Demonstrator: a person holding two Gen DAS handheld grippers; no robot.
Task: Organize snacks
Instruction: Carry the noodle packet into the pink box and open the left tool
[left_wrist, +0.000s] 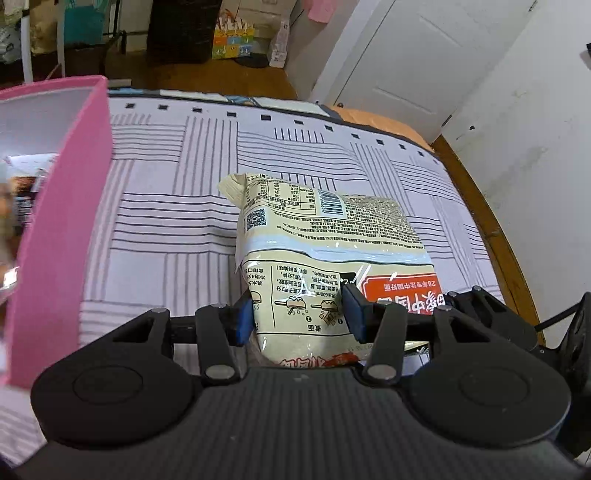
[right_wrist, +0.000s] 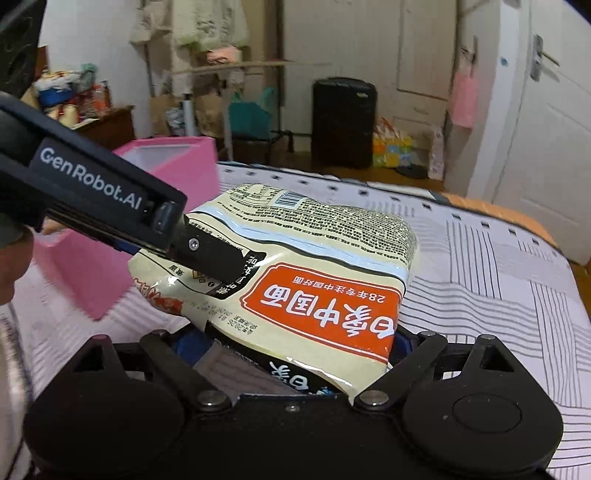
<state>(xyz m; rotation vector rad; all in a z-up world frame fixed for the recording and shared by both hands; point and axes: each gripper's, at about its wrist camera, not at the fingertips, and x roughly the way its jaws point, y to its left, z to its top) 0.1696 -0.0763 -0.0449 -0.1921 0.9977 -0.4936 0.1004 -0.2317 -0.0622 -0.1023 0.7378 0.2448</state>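
Right now the blue pads (left_wrist: 354, 311) of the left gripper (left_wrist: 300, 314) are pinching a narrow fold of the noodle pack (left_wrist: 325, 254), dimpling the film between them. The right gripper (right_wrist: 295, 343) is straddling the pack's wide end; its fingers are standing far apart with the bag filling the gap and pressing against both sides, so it is probably sharing the load. Two grips are likely being used because the big multipack is soft and sagging. It is hanging clear above the striped bedsheet (left_wrist: 177, 206), printed back facing up. Just to the left the pink bin (left_wrist: 62, 221) is standing open, seemingly the destination, with other packets dimly showing inside.
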